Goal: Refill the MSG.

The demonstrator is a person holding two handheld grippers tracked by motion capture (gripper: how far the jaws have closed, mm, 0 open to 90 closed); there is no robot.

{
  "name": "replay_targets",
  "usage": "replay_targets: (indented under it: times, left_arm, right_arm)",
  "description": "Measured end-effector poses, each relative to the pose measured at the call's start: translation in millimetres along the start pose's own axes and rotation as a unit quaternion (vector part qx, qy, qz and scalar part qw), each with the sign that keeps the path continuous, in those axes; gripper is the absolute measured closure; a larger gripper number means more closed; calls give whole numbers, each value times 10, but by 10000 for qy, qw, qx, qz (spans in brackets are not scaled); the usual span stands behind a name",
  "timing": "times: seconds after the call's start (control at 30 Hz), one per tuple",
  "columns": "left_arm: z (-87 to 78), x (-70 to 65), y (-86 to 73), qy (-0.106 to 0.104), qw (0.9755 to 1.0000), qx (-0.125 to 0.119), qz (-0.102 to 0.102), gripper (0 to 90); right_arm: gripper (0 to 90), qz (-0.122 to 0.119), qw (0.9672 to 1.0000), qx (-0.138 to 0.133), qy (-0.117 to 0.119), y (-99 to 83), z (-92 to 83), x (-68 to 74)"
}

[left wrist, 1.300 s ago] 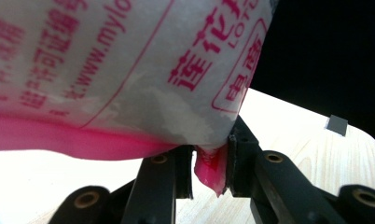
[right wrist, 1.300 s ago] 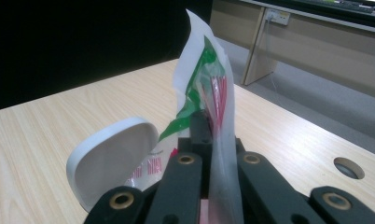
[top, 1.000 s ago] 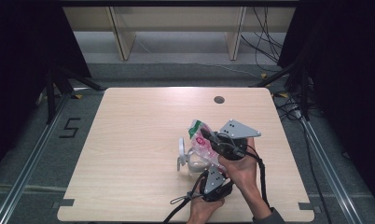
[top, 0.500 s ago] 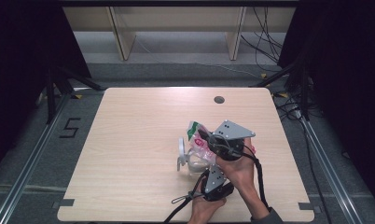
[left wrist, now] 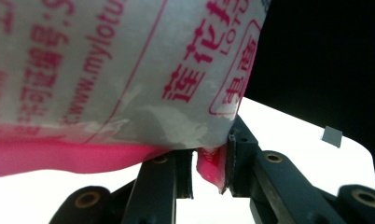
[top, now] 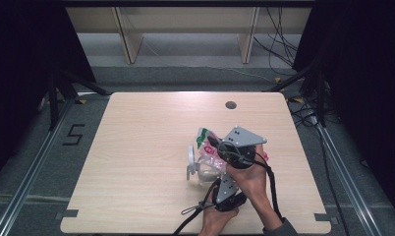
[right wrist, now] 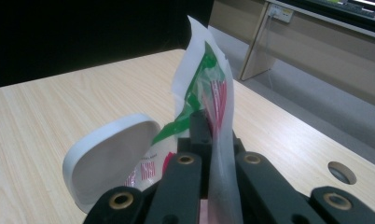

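Note:
A clear plastic bag (top: 204, 137) with pink and green print is held up over the table between both grippers. My left gripper (left wrist: 209, 164) is shut on the bag's pink lower edge (left wrist: 210, 169), and the printed film (left wrist: 129, 65) hangs right in front of its camera. My right gripper (right wrist: 209, 135) is shut on the bag's upright edge (right wrist: 202, 70). From above, the right gripper (top: 226, 148) carries a grey plate, and the left gripper (top: 223, 187) sits just below it. A white lidded tub (top: 196, 166) stands beside the bag, its lid (right wrist: 112, 158) raised.
The wooden table (top: 136, 147) has a round cable hole (top: 230, 104) near its far edge. Beyond the table stand wooden shelf legs (top: 126, 39), with loose cables (top: 279, 29) on the floor. Dark curtains flank both sides.

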State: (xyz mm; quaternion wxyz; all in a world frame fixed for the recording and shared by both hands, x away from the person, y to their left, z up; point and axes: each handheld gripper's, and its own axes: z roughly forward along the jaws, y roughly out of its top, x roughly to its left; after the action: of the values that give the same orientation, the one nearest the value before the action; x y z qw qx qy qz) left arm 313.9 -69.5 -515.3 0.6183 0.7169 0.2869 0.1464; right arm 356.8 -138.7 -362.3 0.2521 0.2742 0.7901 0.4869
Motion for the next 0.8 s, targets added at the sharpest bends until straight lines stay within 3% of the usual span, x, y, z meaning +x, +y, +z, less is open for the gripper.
replay_targets:
  times: [0.2,0.23,0.3,0.37,0.4,0.5,0.8]
  left_arm:
    - [3,-4,11,-13,10000,-64,-9,755]
    - [7,-6,13,-35,10000,-68,-12,755]
    - [6,-9,12,-17,10000,-61,-7,754]
    - [6,-5,12,-30,10000,-55,4,754]
    - [12,-10,12,-34,10000,-80,-19,754]
    - [13,-14,11,-6,10000,-90,-30,754]
    - [29,-16,17,-12,9999,-94,-35,755]
  right_arm:
    - [900,-94,10000,28,3,22,16,27]
    - [900,-207,9997,-56,-101,24,20,17]
    - [900,-127,9999,53,-36,27,20,21]
    - [900,-223,9997,-12,-114,28,20,5]
    - [900,-119,9999,19,-73,25,21,21]
    - [900,-288,9994,-47,-164,30,23,-12]
    - [900,-214,9997,-29,-115,38,15,-8]
